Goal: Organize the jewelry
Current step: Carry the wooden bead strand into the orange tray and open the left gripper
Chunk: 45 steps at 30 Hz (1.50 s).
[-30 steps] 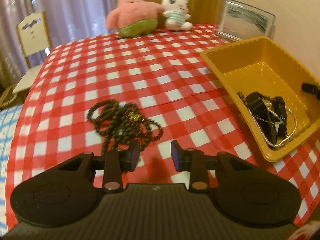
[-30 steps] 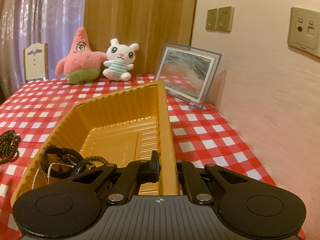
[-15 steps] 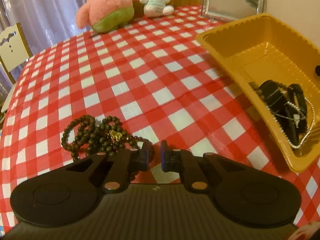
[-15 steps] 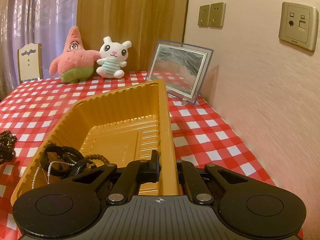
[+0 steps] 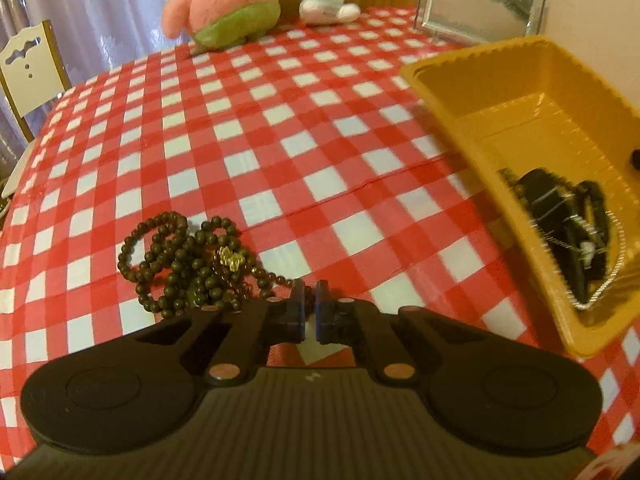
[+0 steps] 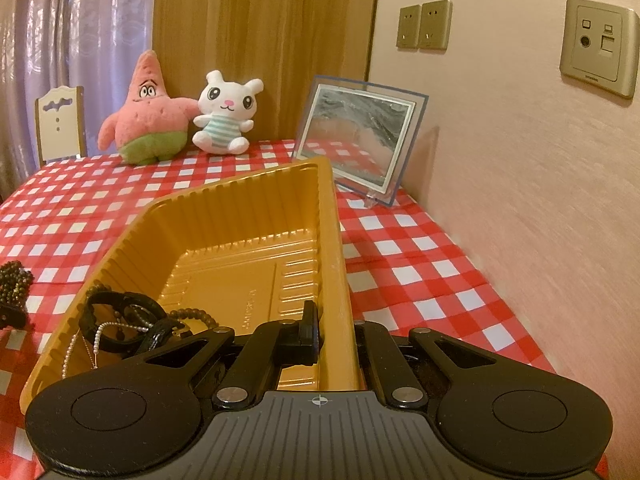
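A tangle of dark brown beads with a gold charm, the bead necklace (image 5: 188,256), lies on the red-checked tablecloth (image 5: 280,128); its edge also shows in the right wrist view (image 6: 14,280). My left gripper (image 5: 309,300) sits at the tangle's right end. Its jaws have closed to a thin gap on a strand of beads. The yellow plastic tray (image 5: 480,80) stands to the right and holds black bands and a pearl chain (image 5: 560,216). My right gripper (image 6: 336,320) is shut on the tray's near right wall (image 6: 340,280), one finger inside and the other hidden outside.
A pink star plush (image 6: 148,120) and a white bunny plush (image 6: 226,116) sit at the table's far edge. A framed picture (image 6: 360,144) leans near the wall on the right. A white chair (image 5: 28,68) stands beyond the table's left side.
My left gripper moved forward and down to the beads, and its jaws went from wide apart to nearly together on a strand. The right gripper kept still on the tray.
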### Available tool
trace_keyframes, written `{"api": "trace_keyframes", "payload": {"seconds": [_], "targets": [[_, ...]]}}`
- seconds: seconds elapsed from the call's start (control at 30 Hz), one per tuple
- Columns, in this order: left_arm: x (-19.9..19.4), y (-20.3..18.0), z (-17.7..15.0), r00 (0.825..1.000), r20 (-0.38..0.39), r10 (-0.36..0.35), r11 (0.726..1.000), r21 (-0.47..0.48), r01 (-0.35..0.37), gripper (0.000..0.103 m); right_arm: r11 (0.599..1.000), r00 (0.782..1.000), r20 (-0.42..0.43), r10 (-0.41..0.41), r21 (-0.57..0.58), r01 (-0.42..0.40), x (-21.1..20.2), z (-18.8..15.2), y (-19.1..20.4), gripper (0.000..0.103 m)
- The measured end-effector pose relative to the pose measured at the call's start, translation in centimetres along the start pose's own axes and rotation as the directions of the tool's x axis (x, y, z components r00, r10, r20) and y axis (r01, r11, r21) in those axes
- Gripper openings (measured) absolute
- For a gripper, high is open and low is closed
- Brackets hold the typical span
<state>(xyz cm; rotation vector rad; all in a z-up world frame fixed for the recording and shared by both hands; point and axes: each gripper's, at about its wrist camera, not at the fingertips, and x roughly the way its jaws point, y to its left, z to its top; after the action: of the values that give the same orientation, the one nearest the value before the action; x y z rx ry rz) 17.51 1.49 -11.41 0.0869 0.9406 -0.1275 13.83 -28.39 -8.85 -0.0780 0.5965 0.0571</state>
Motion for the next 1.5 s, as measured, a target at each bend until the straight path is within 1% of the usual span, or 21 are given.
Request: {"api": "trace_keyframes", "payload": {"seconds": [0.13, 0.33, 0.43, 0.57, 0.63, 0.7, 0.8, 0.87, 0.97, 1.0, 1.1, 1.13, 1.17, 1.2, 1.23, 1.3, 1.4, 1.5], "targets": [[-2.8, -0.1, 0.5, 0.999, 0.048, -0.025, 0.999, -0.029, 0.026, 0.003, 1.0, 1.0, 0.003, 0.002, 0.001, -0.002, 0.0, 0.1, 0.1, 0.003], [-6.9, -0.1, 2.1, 0.988, 0.132, -0.075, 0.994, -0.07, 0.085, 0.003, 1.0, 1.0, 0.008, 0.008, 0.007, -0.008, 0.2, 0.4, 0.3, 0.003], [-8.5, -0.7, 2.8, 0.978, 0.165, -0.13, 0.986, -0.079, 0.144, 0.003, 1.0, 1.0, 0.011, 0.012, 0.007, -0.012, 0.2, 0.5, 0.3, 0.003], [-9.9, -2.8, 3.7, 0.957, 0.195, -0.217, 0.97, -0.07, 0.234, 0.003, 1.0, 1.0, 0.015, 0.016, 0.005, -0.016, 0.3, 0.7, 0.4, 0.003], [-10.3, -4.1, 4.3, 0.942, 0.208, -0.263, 0.959, -0.049, 0.278, 0.003, 1.0, 1.0, 0.017, 0.017, 0.004, -0.017, 0.2, 0.8, 0.4, 0.003], [-10.6, -5.5, 4.8, 0.921, 0.218, -0.323, 0.941, -0.034, 0.338, 0.003, 1.0, 1.0, 0.019, 0.019, 0.005, -0.02, 0.2, 0.8, 0.4, 0.003], [-10.5, -7.4, 5.5, 0.885, 0.227, -0.407, 0.907, -0.019, 0.422, 0.003, 1.0, 0.999, 0.025, 0.022, 0.006, -0.022, 0.1, 0.9, 0.5, 0.003], [-10.1, -8.7, 5.8, 0.864, 0.22, -0.453, 0.884, -0.015, 0.467, 0.003, 1.0, 0.999, 0.029, 0.025, 0.005, -0.025, 0.0, 0.9, 0.5, 0.004], [-9.0, -10.2, 5.8, 0.841, 0.193, -0.506, 0.855, -0.02, 0.519, 0.003, 1.0, 0.999, 0.034, 0.028, 0.002, -0.028, -0.1, 1.0, 0.6, 0.004], [-8.4, -10.5, 5.8, 0.841, 0.178, -0.511, 0.852, -0.021, 0.523, 0.003, 1.0, 0.999, 0.034, 0.029, 0.001, -0.029, -0.2, 1.0, 0.6, 0.004], [-6.7, -11.3, 5.4, 0.866, 0.129, -0.483, 0.872, -0.021, 0.49, 0.004, 1.0, 0.999, 0.034, 0.03, 0.001, -0.03, -0.3, 1.0, 0.6, 0.004], [-6.2, -11.3, 5.3, 0.874, 0.12, -0.47, 0.879, -0.031, 0.477, 0.006, 1.0, 0.999, 0.034, 0.03, 0.001, -0.03, -0.3, 0.9, 0.6, 0.004], [-5.9, -11.2, 5.1, 0.88, 0.112, -0.462, 0.882, -0.044, 0.469, 0.007, 1.0, 0.999, 0.034, 0.03, 0.001, -0.03, -0.3, 1.0, 0.6, 0.004], [-5.9, -10.9, 4.9, 0.879, 0.109, -0.465, 0.88, -0.052, 0.472, 0.007, 1.0, 0.999, 0.033, 0.03, 0.001, -0.03, -0.4, 0.9, 0.6, 0.004], [-5.9, -10.7, 4.8, 0.878, 0.112, -0.465, 0.879, -0.059, 0.473, 0.009, 1.0, 0.999, 0.032, 0.03, 0.0, -0.03, -0.4, 0.9, 0.6, 0.004], [-6.5, -10.1, 4.8, 0.883, 0.126, -0.453, 0.885, -0.057, 0.462, 0.015, 1.0, 0.999, 0.031, 0.03, 0.002, -0.03, -0.4, 0.9, 0.5, 0.004], [-7.3, -9.1, 4.9, 0.892, 0.157, -0.424, 0.898, -0.059, 0.437, 0.016, 1.0, 0.999, 0.03, 0.03, 0.007, -0.03, -0.4, 0.8, 0.5, 0.004], [-8.1, -7.4, 4.5, 0.911, 0.177, -0.373, 0.915, -0.092, 0.393, 0.017, 1.0, 0.999, 0.03, 0.03, 0.005, -0.03, -0.4, 0.8, 0.5, 0.004]]}}
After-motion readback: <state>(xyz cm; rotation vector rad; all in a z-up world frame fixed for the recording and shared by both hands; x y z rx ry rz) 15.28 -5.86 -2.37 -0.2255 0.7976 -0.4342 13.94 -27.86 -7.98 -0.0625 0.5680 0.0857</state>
